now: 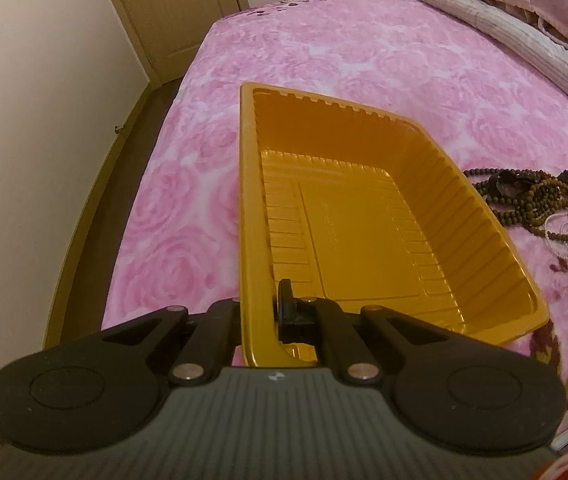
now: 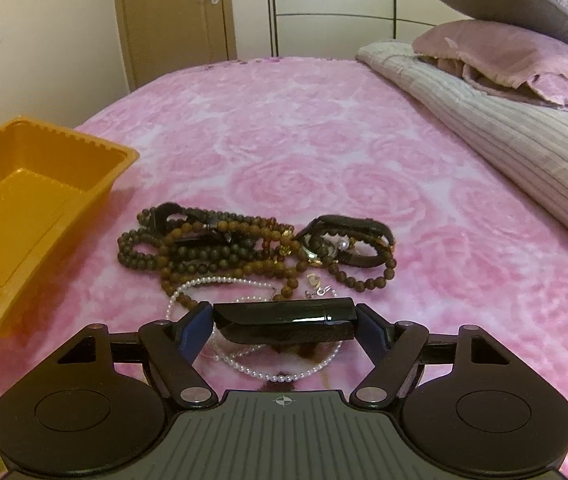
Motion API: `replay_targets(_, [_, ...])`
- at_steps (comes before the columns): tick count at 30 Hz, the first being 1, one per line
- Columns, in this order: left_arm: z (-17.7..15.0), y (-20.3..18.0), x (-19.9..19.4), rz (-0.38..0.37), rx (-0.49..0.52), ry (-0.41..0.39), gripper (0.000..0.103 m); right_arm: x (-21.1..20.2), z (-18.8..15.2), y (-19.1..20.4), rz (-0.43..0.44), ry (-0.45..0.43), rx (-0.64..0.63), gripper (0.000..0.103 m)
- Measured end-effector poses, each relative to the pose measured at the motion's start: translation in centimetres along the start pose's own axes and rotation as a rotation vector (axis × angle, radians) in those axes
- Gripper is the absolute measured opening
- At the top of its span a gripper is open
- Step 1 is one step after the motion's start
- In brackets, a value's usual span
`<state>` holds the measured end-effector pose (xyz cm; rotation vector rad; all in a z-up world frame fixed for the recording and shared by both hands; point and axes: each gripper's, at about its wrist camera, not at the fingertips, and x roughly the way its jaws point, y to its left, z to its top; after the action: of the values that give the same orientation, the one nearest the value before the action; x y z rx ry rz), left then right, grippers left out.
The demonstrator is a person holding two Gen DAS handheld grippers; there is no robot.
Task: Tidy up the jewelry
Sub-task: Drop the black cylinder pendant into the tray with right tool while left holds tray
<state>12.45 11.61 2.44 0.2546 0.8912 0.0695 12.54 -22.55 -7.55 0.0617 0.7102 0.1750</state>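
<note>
Your left gripper [image 1: 261, 312] is clamped shut on the near rim of a deep, rectangular amber-yellow plastic tray [image 1: 364, 216] with ribbed walls, one finger outside the wall and the other inside it; the tray sits on a pink rose-patterned bedspread [image 1: 364, 60] and nothing lies in it. Seen from your right wrist, the same tray [image 2: 23, 208] stands at the left of the view, close to the bed's edge. Your right gripper [image 2: 281, 322] has its blue-padded fingers [image 2: 195, 330] set wide around a glossy black oblong case [image 2: 284, 320] that lies crosswise between them; the pads sit right at the case's two ends, though whether they press on it cannot be told. Under and just beyond the case lies the jewelry, heaped on the bedspread well to the right of the tray: a strand of small white pearls [image 2: 300, 372] looping beneath the case, a tangle of dark brown wooden bead strings [image 2: 203, 256] past it, and, on the heap's right side, a black strap-like band [image 2: 348, 240] coiled with more beads and a few small gold and pearl pieces. From your left wrist the bead heap [image 1: 532, 200] shows at the right edge of the view, beside the tray's far right wall. A folded grey-striped quilt [image 2: 504, 128] and a mauve pillow [image 2: 496, 52] lie along the bed's far right side, and a tan wooden door [image 2: 171, 20] stands in the cream wall beyond the bed.
</note>
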Motion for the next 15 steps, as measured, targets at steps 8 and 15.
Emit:
replay_targets(8, [0.2, -0.2, -0.1, 0.009, 0.045, -0.006, 0.003, -2.8, 1.7, 2.1, 0.145, -0.092, -0.054, 0.075])
replay_targets(15, [0.4, -0.2, 0.1, 0.003, 0.075, -0.012, 0.003, -2.7, 3.8, 8.5, 0.461, -0.1, -0.204, 0.075])
